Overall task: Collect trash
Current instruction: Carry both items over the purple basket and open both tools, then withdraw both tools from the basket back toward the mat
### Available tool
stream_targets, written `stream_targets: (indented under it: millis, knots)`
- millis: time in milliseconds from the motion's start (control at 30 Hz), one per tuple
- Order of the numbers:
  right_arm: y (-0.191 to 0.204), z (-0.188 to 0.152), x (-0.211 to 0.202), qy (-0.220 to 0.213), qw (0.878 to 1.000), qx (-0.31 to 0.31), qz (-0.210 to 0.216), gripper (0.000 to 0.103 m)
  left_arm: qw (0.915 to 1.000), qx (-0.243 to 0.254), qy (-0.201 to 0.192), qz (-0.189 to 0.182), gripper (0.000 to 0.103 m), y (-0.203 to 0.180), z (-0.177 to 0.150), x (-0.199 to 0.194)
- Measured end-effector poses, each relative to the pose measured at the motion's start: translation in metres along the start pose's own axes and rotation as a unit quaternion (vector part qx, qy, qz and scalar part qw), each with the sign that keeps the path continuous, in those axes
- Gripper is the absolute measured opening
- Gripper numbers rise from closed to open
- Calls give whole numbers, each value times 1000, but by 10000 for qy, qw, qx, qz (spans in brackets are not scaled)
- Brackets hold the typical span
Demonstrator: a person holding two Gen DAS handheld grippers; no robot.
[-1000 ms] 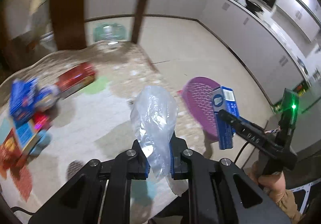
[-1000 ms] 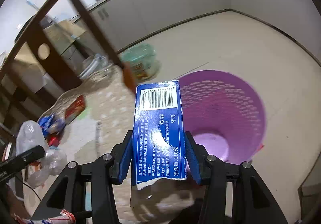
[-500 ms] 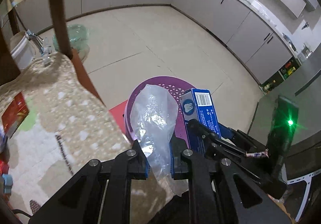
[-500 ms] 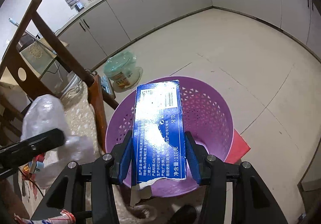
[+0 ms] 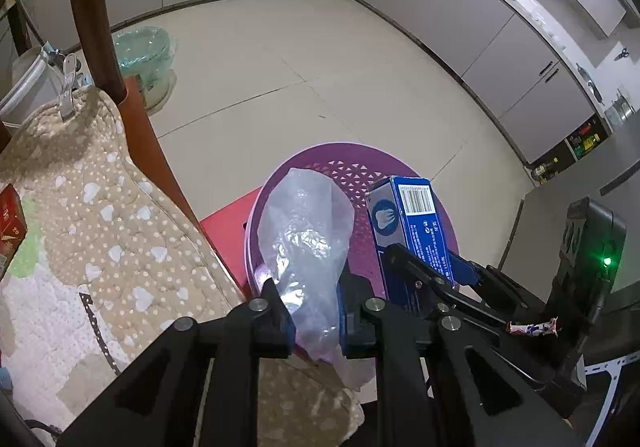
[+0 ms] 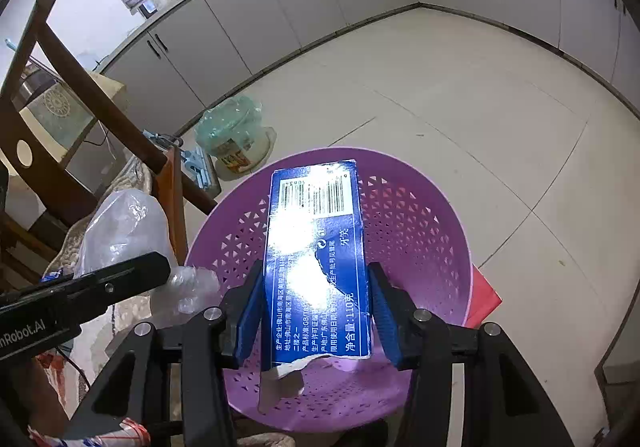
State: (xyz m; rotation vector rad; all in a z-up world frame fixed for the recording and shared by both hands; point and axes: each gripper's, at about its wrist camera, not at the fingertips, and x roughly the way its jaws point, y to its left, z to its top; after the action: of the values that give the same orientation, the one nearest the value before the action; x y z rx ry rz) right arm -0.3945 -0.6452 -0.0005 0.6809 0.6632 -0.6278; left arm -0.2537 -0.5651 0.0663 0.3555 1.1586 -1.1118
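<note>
My left gripper [image 5: 314, 321] is shut on a crumpled clear plastic bottle [image 5: 306, 243], held over the near rim of a purple perforated basket [image 5: 352, 167] on the floor. It also shows in the right wrist view [image 6: 124, 231]. My right gripper [image 6: 316, 311] is shut on a blue toothpaste box [image 6: 316, 251], held upright above the basket's [image 6: 420, 231] inside. The box [image 5: 412, 215] and right gripper [image 5: 424, 271] show in the left wrist view, just right of the bottle.
A table with a beige heart-print cloth [image 5: 88, 215] lies to the left, a red box [image 5: 12, 215] on it. A wooden chair [image 6: 80, 95] stands beside it. A bin with a green liner [image 5: 144, 51] sits on the tiled floor. A red mat [image 6: 482, 295] lies under the basket.
Both grippers swung from over the table toward the purple basket. The bottle and the box are now over it, each still gripped.
</note>
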Motion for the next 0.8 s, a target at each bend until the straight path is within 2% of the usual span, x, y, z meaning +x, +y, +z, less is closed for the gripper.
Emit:
stream_targets:
  millis: [33, 100, 167, 267, 367, 533, 800]
  knots:
    - [0, -1, 1, 7, 10000, -5, -21, 55, 10000, -9, -16, 0, 14, 2, 3, 4]
    - [-2, -1, 4, 16, 10000, 10, -46, 56, 10000, -15, -49, -10, 22, 0, 5, 3]
    - [-2, 0, 5, 5, 10000, 50, -54, 56, 9999, -30, -91, -59, 43, 0, 5, 2]
    - [-3, 1, 5, -16, 9999, 102, -65, 63, 9997, -49, -213, -119, 54, 7, 8, -1]
    - [-1, 1, 3, -43, 9999, 92, -96, 64, 9995, -60, -241, -176, 58, 9, 8, -5]
    - [3, 1, -3, -100, 9998, 98, -126, 64, 9992, -95, -317, -222, 59, 18, -2, -20]
    - [25, -3, -26, -263, 9996, 5, -127, 68, 9980, -253, -575, -82, 62, 28, -37, -67]
